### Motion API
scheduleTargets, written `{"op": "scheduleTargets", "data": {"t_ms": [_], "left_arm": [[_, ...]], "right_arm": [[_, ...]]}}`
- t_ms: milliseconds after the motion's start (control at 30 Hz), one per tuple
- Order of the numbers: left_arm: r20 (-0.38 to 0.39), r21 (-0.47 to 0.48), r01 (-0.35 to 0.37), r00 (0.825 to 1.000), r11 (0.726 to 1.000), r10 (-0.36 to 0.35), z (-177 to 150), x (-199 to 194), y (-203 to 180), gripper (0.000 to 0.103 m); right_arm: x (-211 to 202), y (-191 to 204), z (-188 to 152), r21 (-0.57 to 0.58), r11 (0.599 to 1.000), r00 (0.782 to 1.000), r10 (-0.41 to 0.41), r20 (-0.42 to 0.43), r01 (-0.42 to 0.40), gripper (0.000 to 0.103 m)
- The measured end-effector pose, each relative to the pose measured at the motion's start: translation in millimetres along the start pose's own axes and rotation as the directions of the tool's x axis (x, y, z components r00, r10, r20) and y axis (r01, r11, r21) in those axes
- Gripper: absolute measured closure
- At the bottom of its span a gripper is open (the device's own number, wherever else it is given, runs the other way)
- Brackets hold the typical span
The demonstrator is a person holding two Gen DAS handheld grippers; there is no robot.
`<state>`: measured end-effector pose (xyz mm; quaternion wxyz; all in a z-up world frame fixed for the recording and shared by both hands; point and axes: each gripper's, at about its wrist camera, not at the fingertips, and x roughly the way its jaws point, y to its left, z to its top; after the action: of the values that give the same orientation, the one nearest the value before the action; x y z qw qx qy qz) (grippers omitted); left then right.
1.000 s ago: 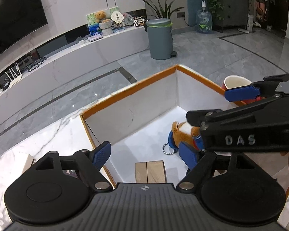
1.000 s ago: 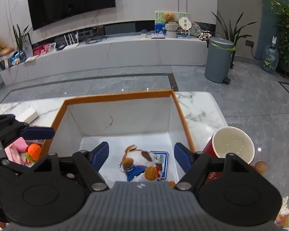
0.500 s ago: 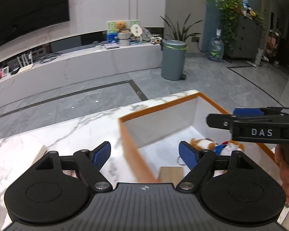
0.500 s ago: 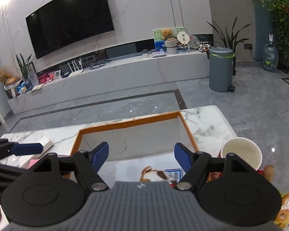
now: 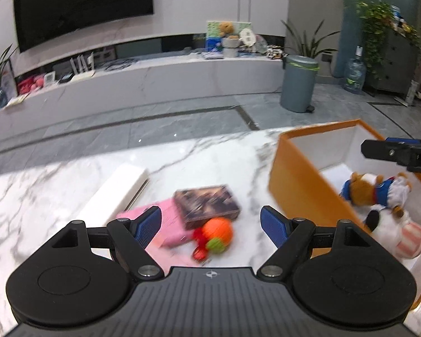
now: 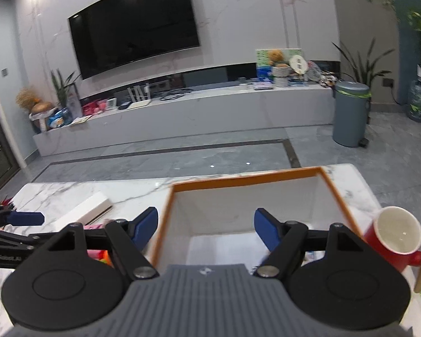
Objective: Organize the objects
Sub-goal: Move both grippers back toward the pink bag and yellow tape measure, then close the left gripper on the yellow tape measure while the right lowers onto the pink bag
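Clutter risk: your left claw, wide and empty, hangs over orange toy touching brown box, possibly snagging both; right claw wide, empty.

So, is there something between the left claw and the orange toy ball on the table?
Nothing visible blocks it. The left claw is open and empty, and the orange toy ball lies just ahead between its fingers, on the marble table. A dark box sits right behind the ball, partly on a pink item.
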<state>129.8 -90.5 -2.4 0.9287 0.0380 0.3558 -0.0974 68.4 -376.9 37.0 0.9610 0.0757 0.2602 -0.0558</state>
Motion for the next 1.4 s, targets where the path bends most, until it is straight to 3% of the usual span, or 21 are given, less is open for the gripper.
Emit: {"op": "scheduleTargets", "data": {"t_ms": [367, 500, 633, 733, 800, 833, 967, 1100, 1300, 1400], "left_arm": [[-0.043, -0.084, -0.026, 0.999, 0.996, 0.022, -45.2, 2.8, 59.1, 0.010], [-0.066, -0.058, -0.035, 0.997, 0.998, 0.031, -64.0, 11.9, 68.8, 0.010], [-0.114, -0.012, -0.020, 0.993, 1.000, 0.019, -74.2, 25.7, 70.2, 0.010], [-0.107, -0.001, -0.030, 0.994, 1.000, 0.029, -79.9, 31.1, 72.5, 0.010], [-0.079, -0.001, -0.038, 0.996, 0.999, 0.038, -80.4, 30.6, 75.1, 0.020], [-0.066, 0.001, -0.037, 0.997, 0.999, 0.037, -79.4, 29.5, 76.4, 0.041], [-0.074, -0.051, -0.001, 0.997, 0.999, -0.003, -77.3, 27.3, 88.2, 0.041], [-0.091, -0.097, -0.019, 0.996, 0.995, 0.010, -79.3, 22.4, 98.9, 0.041], [-0.139, -0.155, -0.040, 0.990, 0.987, 0.019, -78.9, 13.9, 117.0, 0.041], [-0.174, -0.191, -0.059, 0.984, 0.980, 0.026, -84.8, 7.8, 129.6, 0.041]], "right_arm": [[-5.7, 78.3, -25.1, -0.116, 0.988, 0.994, 0.105, -0.010, -0.106, 0.026], [-7.0, 114.4, -38.0, -0.170, 0.974, 0.989, 0.147, -0.014, -0.147, 0.025], [-7.1, 151.4, -61.3, -0.307, 0.942, 0.990, 0.143, -0.011, -0.139, 0.023], [2.0, 165.1, -74.4, -0.351, 0.924, 0.988, 0.146, -0.044, -0.152, 0.023], [8.9, 169.1, -81.5, -0.355, 0.921, 0.987, 0.146, -0.065, -0.160, 0.023], [13.3, 170.7, -85.0, -0.360, 0.919, 0.987, 0.144, -0.073, -0.160, 0.023], [28.2, 171.8, -92.5, -0.365, 0.918, 0.986, 0.128, -0.103, -0.157, 0.023], [39.6, 175.2, -98.4, -0.348, 0.921, 0.981, 0.136, -0.141, -0.178, 0.023], [67.6, 195.4, -115.6, -0.437, 0.862, 0.960, 0.172, -0.222, -0.256, 0.020], [86.8, 205.8, -121.0, -0.432, 0.853, 0.944, 0.189, -0.269, -0.294, 0.020]]}}
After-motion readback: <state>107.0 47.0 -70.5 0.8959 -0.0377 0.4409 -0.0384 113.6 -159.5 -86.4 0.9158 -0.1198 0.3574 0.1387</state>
